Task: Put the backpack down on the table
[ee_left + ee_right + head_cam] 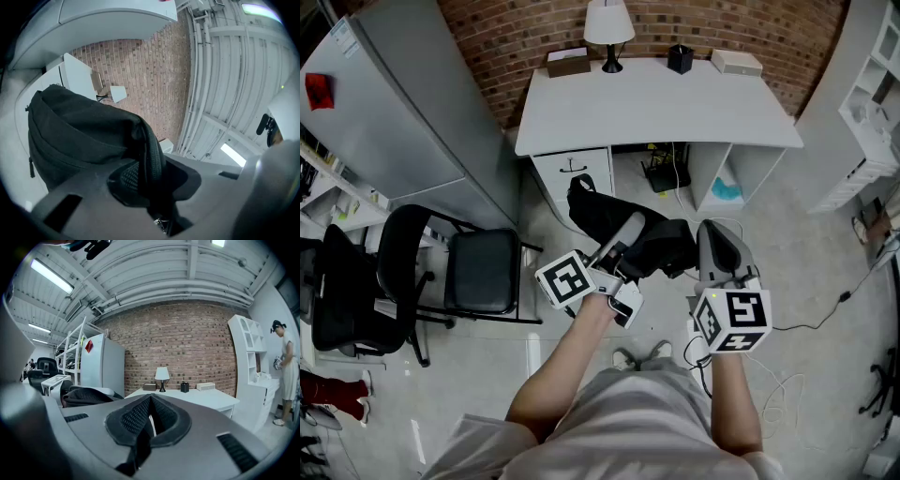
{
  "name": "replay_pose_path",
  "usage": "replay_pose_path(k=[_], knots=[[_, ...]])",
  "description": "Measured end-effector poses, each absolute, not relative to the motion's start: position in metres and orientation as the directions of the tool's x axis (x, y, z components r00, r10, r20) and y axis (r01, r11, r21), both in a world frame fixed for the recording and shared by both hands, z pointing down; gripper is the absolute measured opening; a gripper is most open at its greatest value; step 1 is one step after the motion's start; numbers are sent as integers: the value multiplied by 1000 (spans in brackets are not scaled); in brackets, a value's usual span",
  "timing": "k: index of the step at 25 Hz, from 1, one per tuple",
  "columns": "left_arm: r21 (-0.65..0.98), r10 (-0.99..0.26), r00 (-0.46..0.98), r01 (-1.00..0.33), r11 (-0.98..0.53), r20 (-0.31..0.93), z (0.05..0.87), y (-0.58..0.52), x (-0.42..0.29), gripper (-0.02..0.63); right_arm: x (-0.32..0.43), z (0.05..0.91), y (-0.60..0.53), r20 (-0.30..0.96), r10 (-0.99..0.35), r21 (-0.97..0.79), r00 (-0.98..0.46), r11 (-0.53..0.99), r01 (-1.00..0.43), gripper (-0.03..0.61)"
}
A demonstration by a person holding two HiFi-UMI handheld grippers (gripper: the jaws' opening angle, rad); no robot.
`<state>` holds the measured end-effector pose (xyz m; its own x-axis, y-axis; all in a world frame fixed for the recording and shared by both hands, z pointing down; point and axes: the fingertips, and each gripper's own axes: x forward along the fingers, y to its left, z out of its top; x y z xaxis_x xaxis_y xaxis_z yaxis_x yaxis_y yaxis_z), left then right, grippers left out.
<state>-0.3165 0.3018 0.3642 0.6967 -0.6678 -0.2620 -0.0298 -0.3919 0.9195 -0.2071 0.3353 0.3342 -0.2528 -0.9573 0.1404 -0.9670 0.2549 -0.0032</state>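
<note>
You have the black backpack [661, 246] hanging off the floor short of the white table [656, 112], left gripper [630, 232] fingers clamped on its strap [152, 154], right gripper [719, 242] fingers closed on nothing, so lifting it over and setting it down are yet to do.

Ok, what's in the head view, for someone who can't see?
The left gripper grips a black backpack in front of a white desk with a lamp. The right gripper, shut and empty, is beside the bag.

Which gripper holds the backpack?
The left gripper, jaws clamped on the black backpack by its strap; the right gripper has its jaws together on nothing.
</note>
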Motion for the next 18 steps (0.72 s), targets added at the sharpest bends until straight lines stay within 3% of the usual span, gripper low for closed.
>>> replay_pose_path(k=[18], knots=[[911, -615, 740, -6, -413, -273, 353, 286, -284, 66, -168, 337, 326, 132, -973, -30, -187, 185, -982, 0]])
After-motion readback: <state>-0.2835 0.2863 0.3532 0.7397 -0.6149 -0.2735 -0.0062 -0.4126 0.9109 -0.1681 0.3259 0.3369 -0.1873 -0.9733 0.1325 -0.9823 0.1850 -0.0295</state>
